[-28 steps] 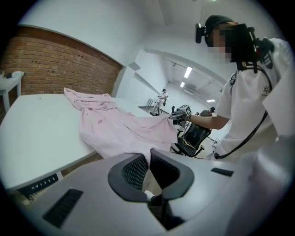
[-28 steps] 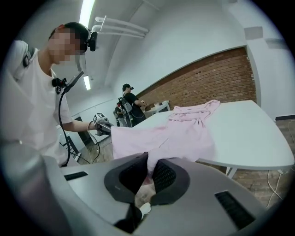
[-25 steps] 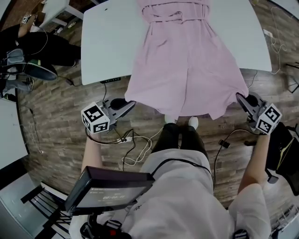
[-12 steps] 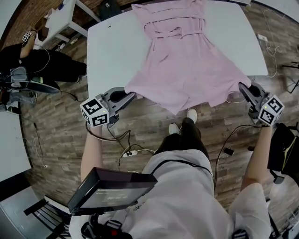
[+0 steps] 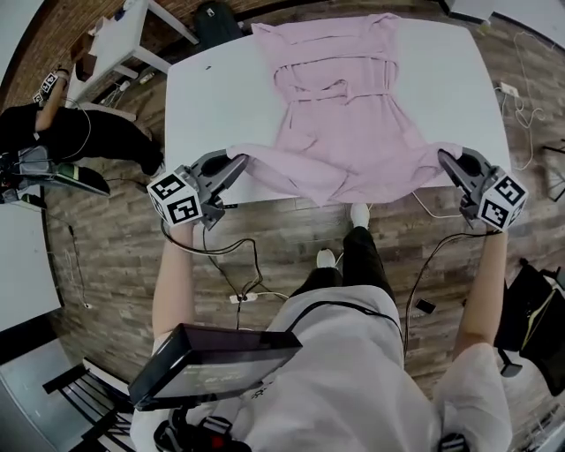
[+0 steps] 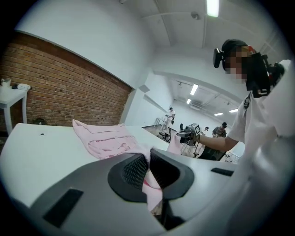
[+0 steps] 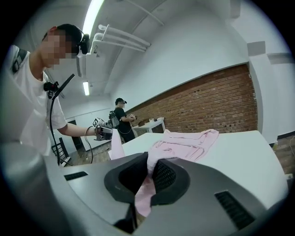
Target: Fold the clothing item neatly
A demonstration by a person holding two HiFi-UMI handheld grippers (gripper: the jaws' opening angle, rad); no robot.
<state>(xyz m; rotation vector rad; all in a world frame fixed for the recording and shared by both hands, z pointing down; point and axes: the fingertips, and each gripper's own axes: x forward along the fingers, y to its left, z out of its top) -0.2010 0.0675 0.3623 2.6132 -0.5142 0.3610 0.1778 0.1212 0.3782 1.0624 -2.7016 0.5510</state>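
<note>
wood-plank floor [image 5: 97,265] | brick wall [image 6: 64,92] | ceiling strip light [image 7: 94,14] | small side table [image 5: 113,35], apparently white

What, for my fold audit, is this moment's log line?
left gripper, right gripper: shut on pink garment hem | upper part: on white table

Tabletop [image 5: 212,97] as reference. The garment [image 5: 340,115] lies along its middle, neck end at the far edge and hem at the near edge. The left gripper [image 5: 237,163] is at the near edge, left of centre, with one hem corner between its fingers [image 6: 136,169]. The right gripper [image 5: 444,160] is at the near right corner and pinches the other hem corner. A side table [image 5: 119,35] stands beyond the far left corner. Cables [image 5: 247,269] lie on the floor [image 5: 106,256] before the near edge.
</note>
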